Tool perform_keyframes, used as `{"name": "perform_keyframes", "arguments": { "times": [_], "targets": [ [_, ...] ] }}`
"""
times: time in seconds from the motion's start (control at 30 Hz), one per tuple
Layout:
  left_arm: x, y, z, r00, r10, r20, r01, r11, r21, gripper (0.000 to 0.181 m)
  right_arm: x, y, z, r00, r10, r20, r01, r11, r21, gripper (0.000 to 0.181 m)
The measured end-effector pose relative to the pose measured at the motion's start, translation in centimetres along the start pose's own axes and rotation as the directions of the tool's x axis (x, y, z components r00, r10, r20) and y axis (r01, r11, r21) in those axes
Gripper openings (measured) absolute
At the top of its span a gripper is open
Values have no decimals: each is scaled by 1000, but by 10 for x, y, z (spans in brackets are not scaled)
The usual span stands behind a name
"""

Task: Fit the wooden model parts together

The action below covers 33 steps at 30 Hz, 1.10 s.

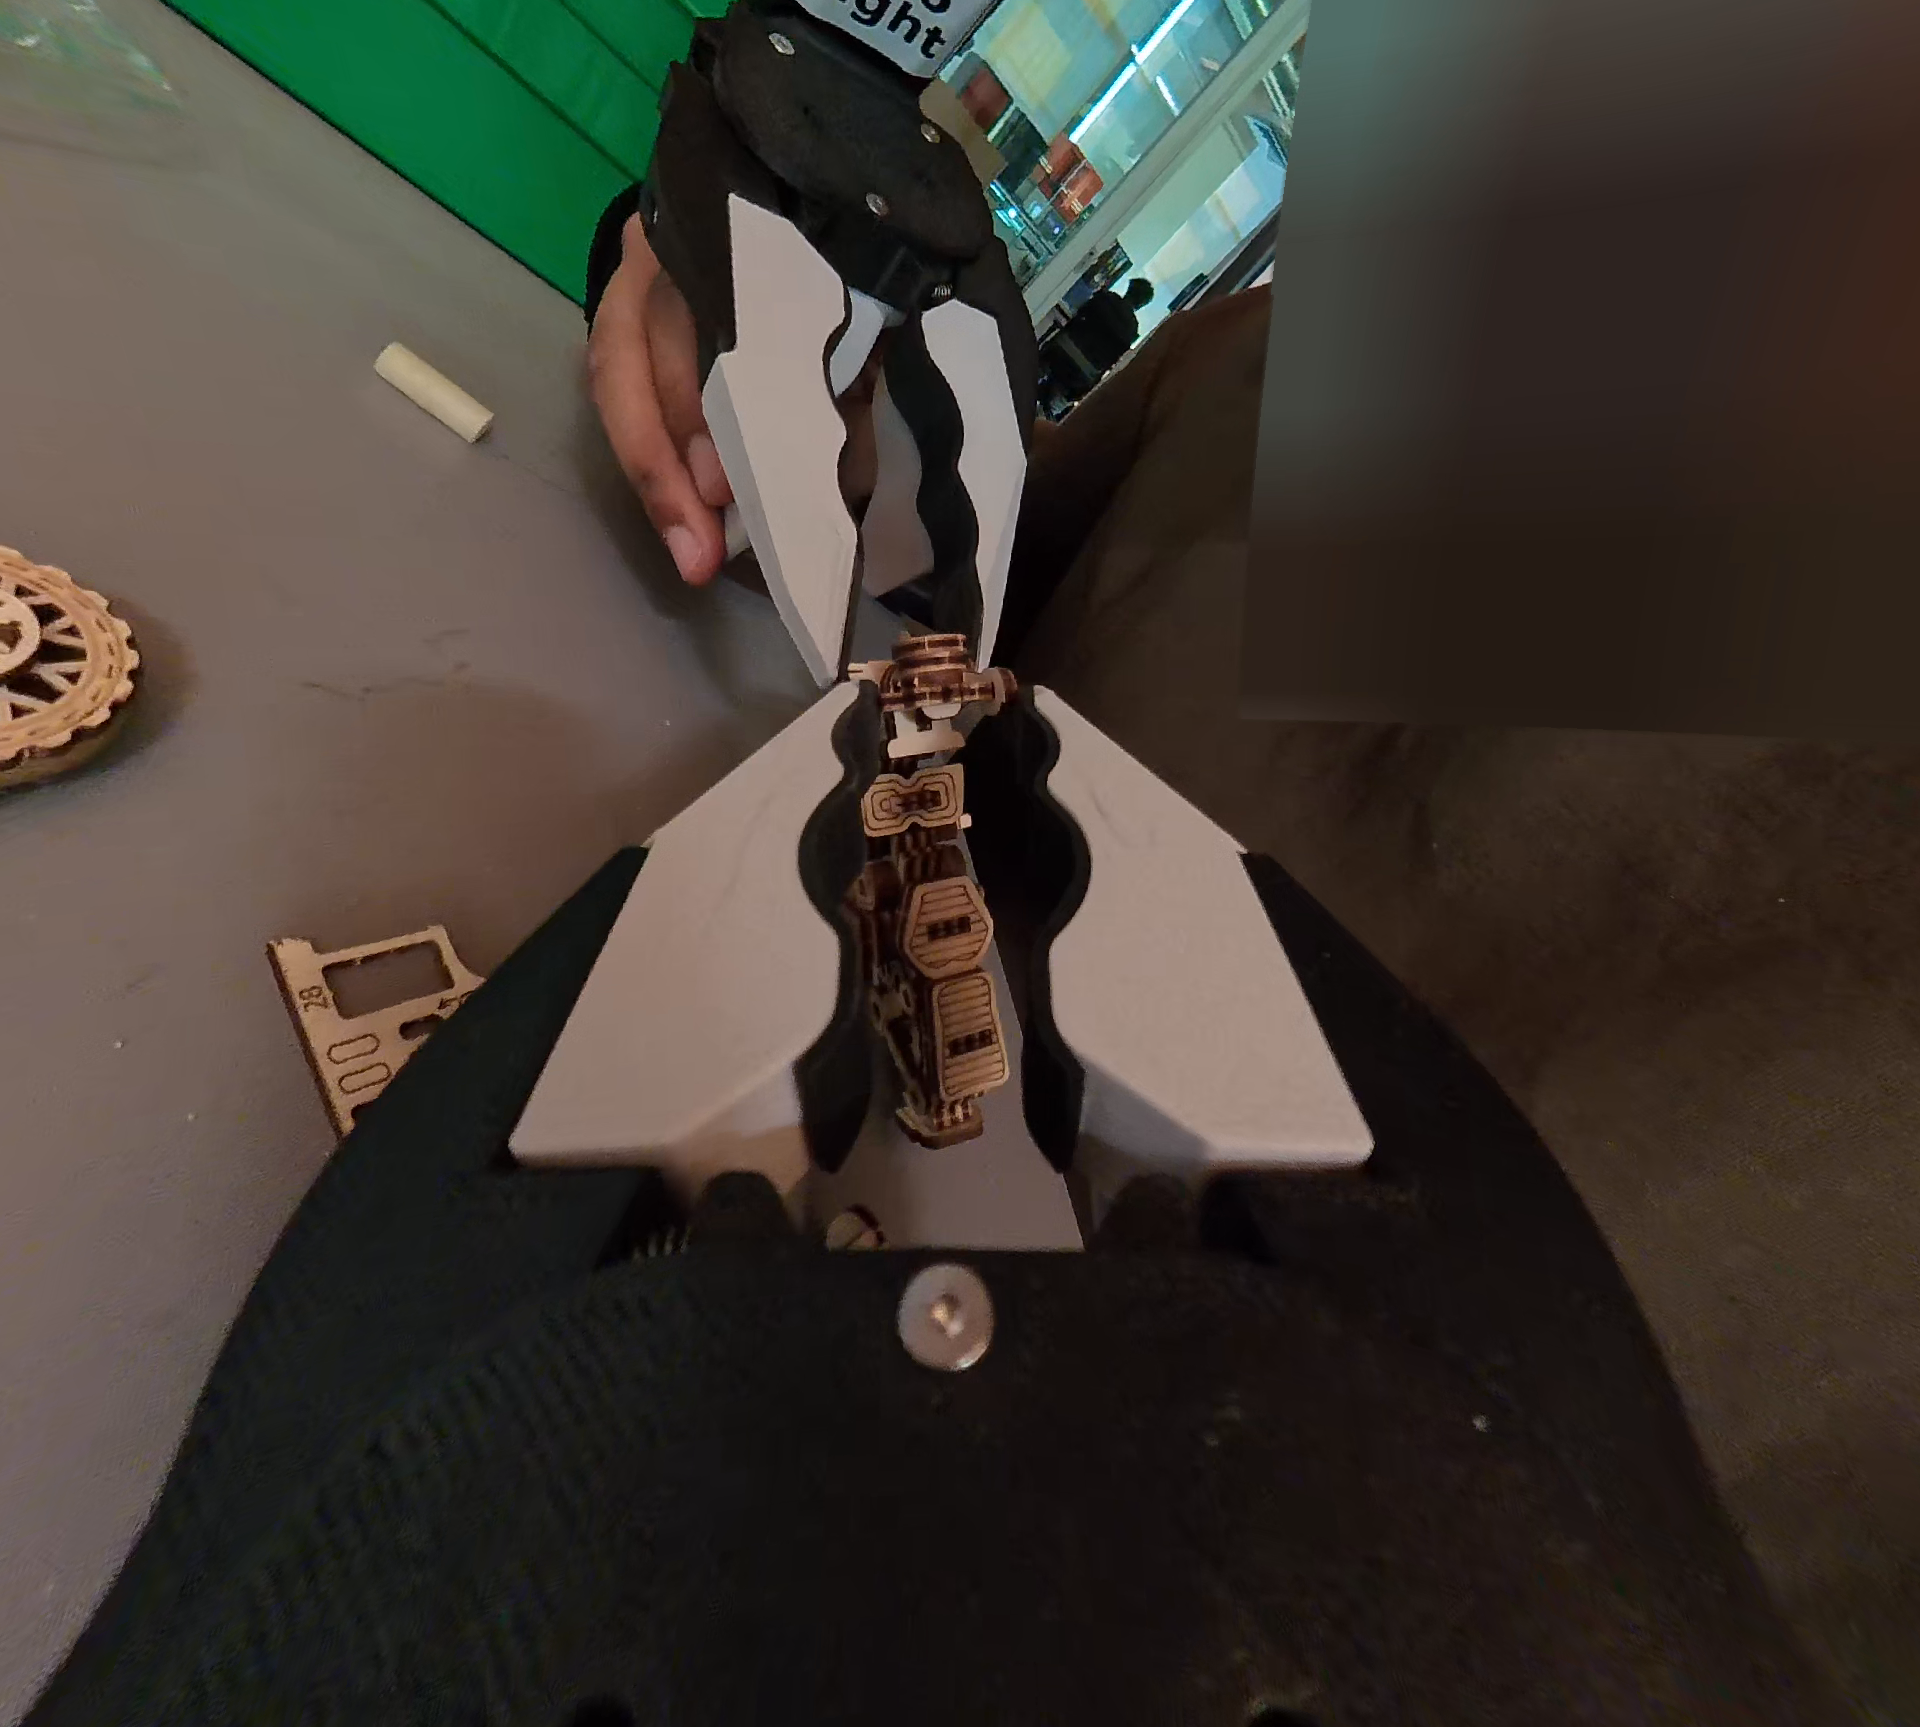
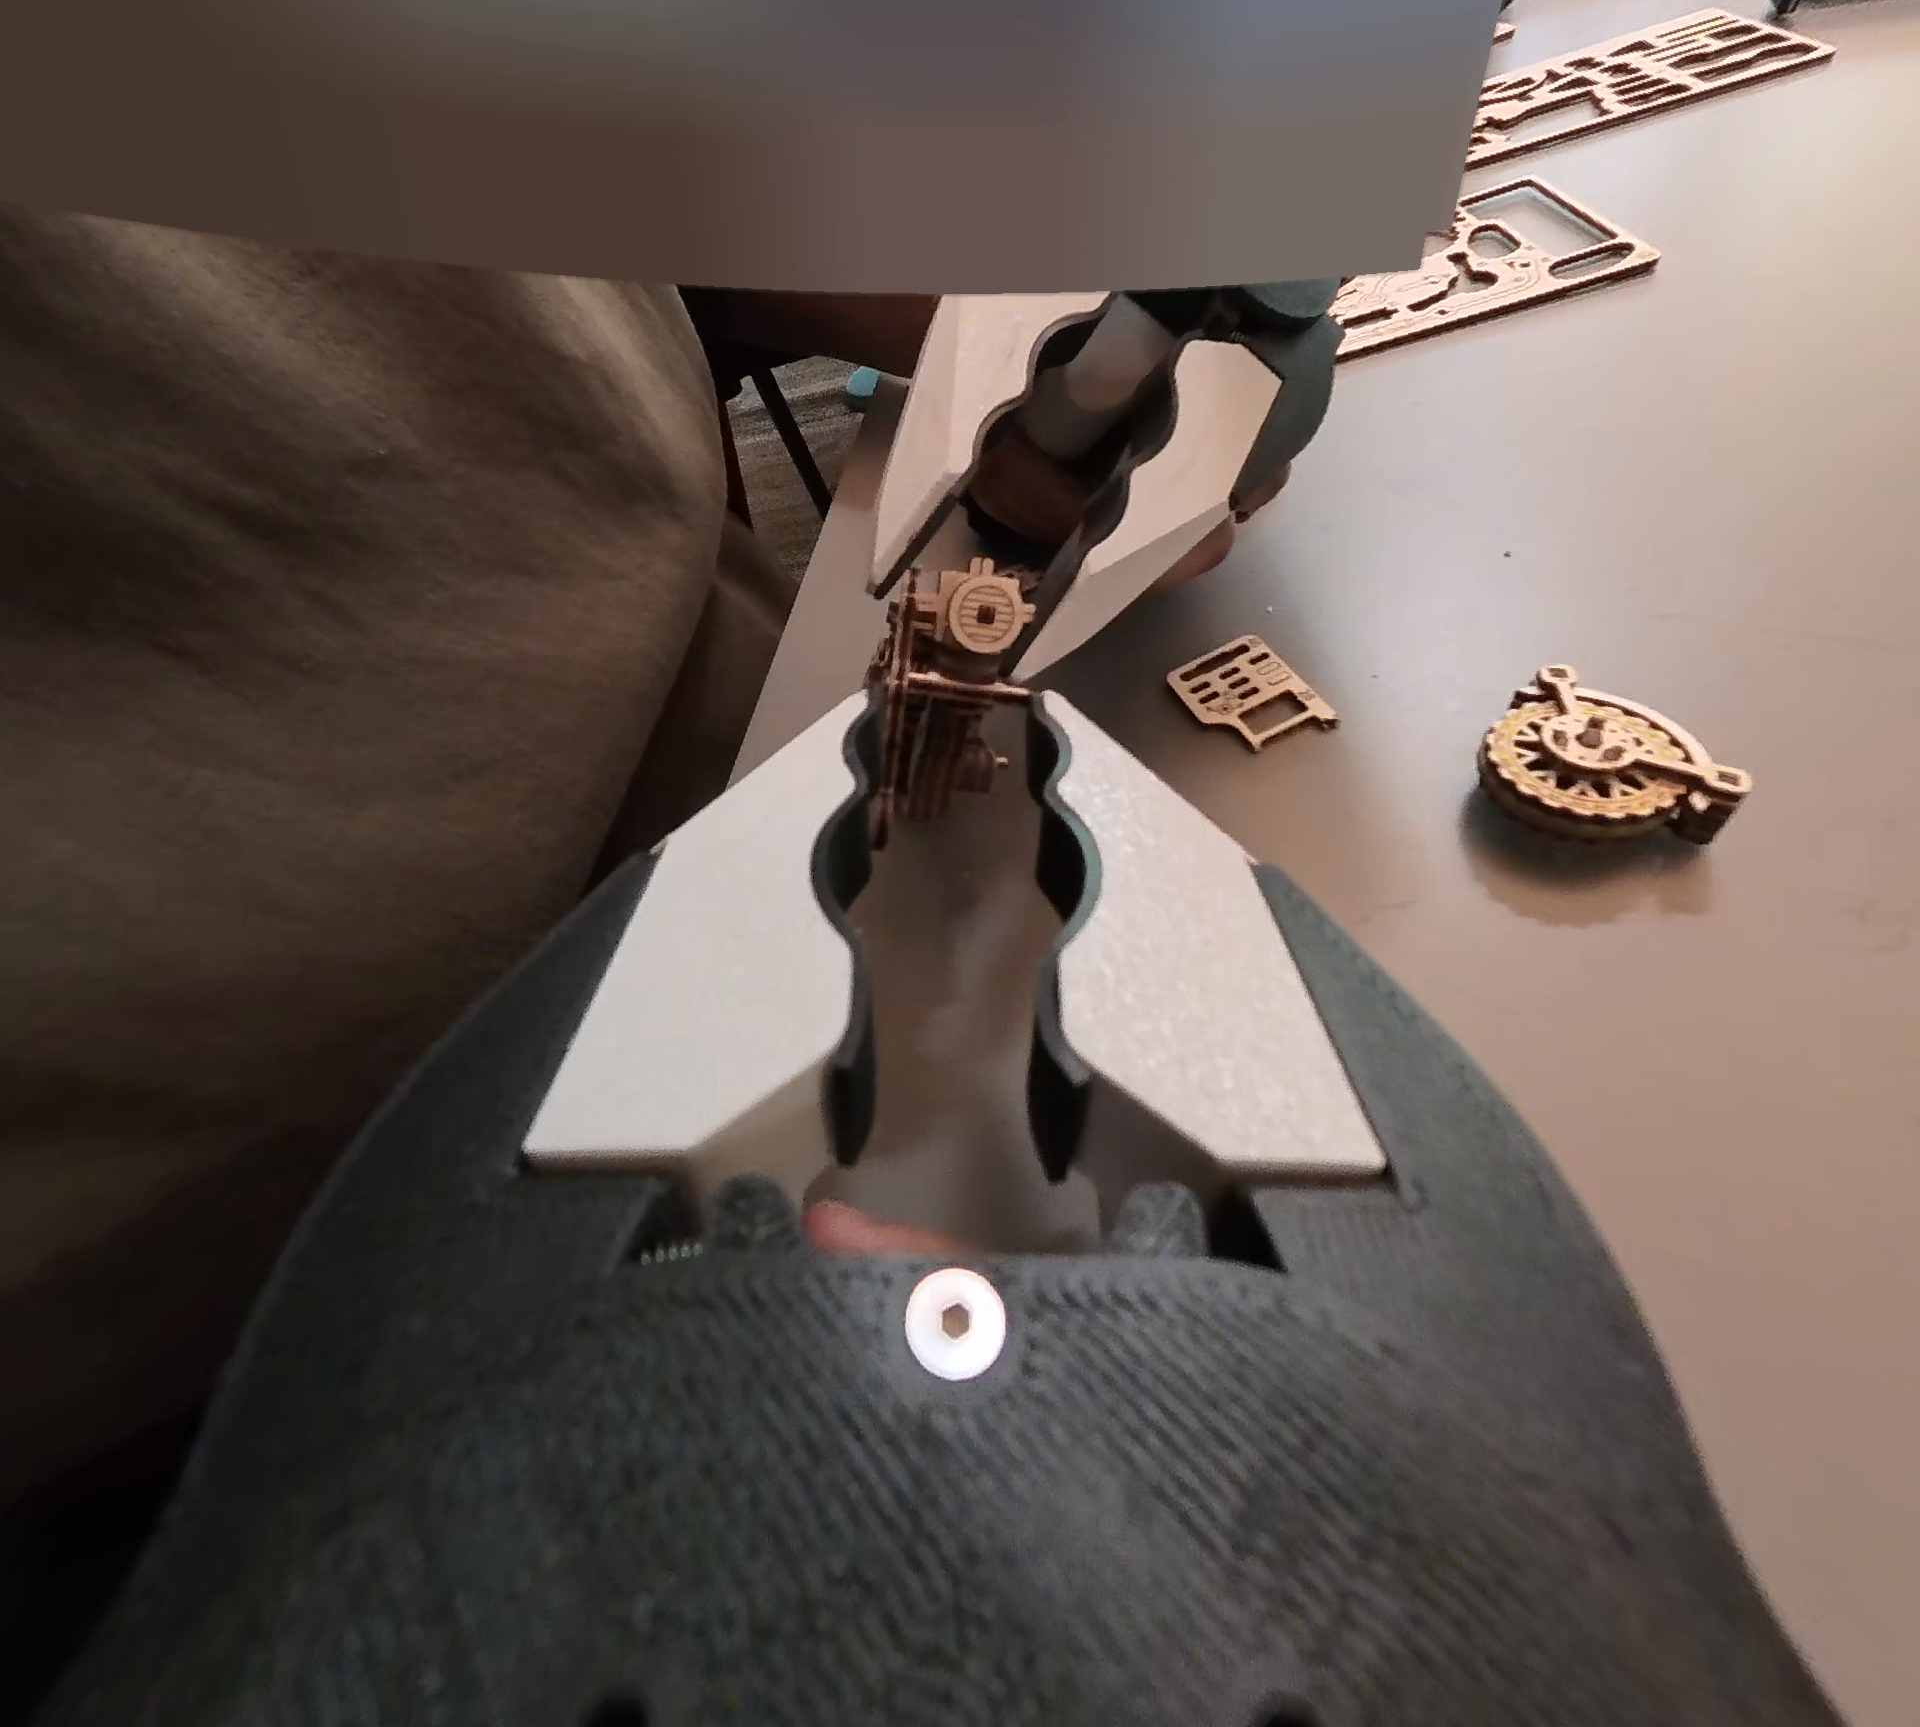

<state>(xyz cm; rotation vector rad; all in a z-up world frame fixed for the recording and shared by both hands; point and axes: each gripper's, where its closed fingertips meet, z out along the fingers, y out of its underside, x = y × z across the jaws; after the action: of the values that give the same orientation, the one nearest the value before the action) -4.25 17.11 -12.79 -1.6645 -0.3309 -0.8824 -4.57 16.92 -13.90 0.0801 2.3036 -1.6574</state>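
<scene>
Your left gripper [image 1: 940,711] jaws clamp the wooden model [image 1: 935,929] above the tabletop [image 1: 312,638], your right gripper [image 2: 945,701] jaws pinch its far end; light, brittle plywood, so grip solid layered edges.

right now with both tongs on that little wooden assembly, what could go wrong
1. The pale laser-cut wooden model assembly is thin and slotted; it is held in the air, off the grey table, so a slip drops it.
2. The left tongs and right tongs meet tip to tip, so extra push could snap its small cross-shaped end.
</scene>
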Motion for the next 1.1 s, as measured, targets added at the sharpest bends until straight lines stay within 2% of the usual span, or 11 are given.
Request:
{"name": "perform_keyframes", "arguments": {
  "times": [0.33, 0.67, 0.97, 1.1],
  "targets": [
    [0, 0, 0, 1000, -2, 1, 2, 1000, 0, 23, 1, -1, -1, 1000, -4, -15, 4, 1000, 8, 32],
    [-4, -3, -2, 1000, -23, 11, 23, 1000, 22, 23, 7, 5, -6, 999, -12, -52, 10, 1000, -23, 28],
    [-8, -6, -4, 999, -42, 29, 41, 998, 37, 23, 0, 10, -7, 1000, -2, 1, 2, 999, -49, 3],
    [-8, -5, -4, 999, -42, 30, 41, 999, 34, 23, -1, 10, -7, 1000, 2, 12, -2, 999, -52, 1]
  ]
}}
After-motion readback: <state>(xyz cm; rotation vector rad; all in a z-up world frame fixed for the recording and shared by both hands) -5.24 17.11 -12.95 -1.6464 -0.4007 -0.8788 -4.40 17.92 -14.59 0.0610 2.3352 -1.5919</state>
